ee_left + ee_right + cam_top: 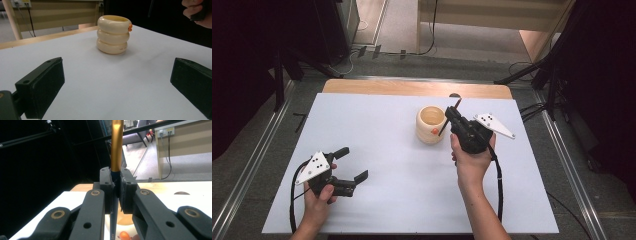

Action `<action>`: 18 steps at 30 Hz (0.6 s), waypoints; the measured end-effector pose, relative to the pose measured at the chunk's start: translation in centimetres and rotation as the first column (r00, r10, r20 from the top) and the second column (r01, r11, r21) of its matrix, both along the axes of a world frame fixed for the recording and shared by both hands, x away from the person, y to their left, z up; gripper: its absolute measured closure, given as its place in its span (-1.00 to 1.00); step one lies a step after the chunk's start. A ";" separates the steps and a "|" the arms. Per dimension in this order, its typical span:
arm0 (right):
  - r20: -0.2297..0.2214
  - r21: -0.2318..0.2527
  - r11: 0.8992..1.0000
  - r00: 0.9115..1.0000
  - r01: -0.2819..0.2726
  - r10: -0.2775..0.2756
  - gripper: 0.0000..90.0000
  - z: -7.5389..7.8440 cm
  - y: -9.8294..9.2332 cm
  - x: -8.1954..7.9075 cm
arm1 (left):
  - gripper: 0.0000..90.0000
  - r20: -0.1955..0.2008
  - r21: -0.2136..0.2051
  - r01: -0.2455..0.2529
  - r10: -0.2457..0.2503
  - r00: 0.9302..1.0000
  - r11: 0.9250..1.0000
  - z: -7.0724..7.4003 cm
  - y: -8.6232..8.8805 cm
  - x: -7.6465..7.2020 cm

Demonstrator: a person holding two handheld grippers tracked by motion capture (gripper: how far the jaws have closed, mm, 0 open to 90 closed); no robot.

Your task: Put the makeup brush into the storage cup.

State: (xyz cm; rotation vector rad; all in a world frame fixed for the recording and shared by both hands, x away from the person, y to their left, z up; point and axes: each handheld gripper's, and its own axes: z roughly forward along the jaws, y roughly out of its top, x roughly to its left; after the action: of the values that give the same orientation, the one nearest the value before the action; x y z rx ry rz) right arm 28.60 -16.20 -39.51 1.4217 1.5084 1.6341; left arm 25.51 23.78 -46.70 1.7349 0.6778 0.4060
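Toward two o'clock from the middle of the white table (377,200), a cream holder (430,124) shaped like three stacked rings stands upright with its mouth open. The right gripper (451,118) sits just beside it, at its three o'clock, with its jaws clamped on a thin pen (116,147). In the right gripper view the pen has a gold upper barrel and a dark lower part that runs down between the pads toward the holder below. Whether its tip is inside the mouth or only beside it cannot be told.

The pen looks light, stiff and smooth, so it may slip or swing round if pinched too lightly; a hold across the barrel near the middle, as now, seems soundest. The holder looks like hard glossy plastic or ceramic, rounded and slick, light enough to tip if knocked at the rim. A small orange piece (130,27) sticks out at its top ring.

At about eight o'clock, well apart from the holder, the left gripper (351,164) rests low with its jaws spread wide and nothing between them.
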 end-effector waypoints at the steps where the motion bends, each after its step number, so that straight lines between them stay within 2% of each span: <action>1: -0.002 0.003 1.000 1.000 0.002 -0.002 0.86 0.0 -0.1 0.1 | -1.00 0.000 0.001 -0.002 0.002 1.000 1.000 0.0 0.1 0.0; 7: -0.001 0.002 1.000 1.000 0.002 -0.002 0.86 0.2 -0.3 0.8 | -1.00 0.002 0.001 -0.010 0.010 1.000 1.000 -0.2 0.6 -0.2; 14: 0.004 -0.009 1.000 1.000 -0.003 0.003 0.86 0.7 -0.3 1.6 | -1.00 0.000 -0.011 -0.041 0.041 0.999 0.999 -0.1 1.7 -0.3; 18: 0.006 -0.014 1.000 1.000 -0.004 0.004 0.86 1.0 0.0 2.1 | -1.00 0.003 0.006 -0.046 0.046 0.999 0.999 -0.3 2.2 -0.5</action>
State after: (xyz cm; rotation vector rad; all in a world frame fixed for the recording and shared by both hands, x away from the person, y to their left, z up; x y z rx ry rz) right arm 30.74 -16.22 -38.48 1.4052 1.5177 1.6255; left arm 24.98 26.00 -46.99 1.7266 0.7169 0.4426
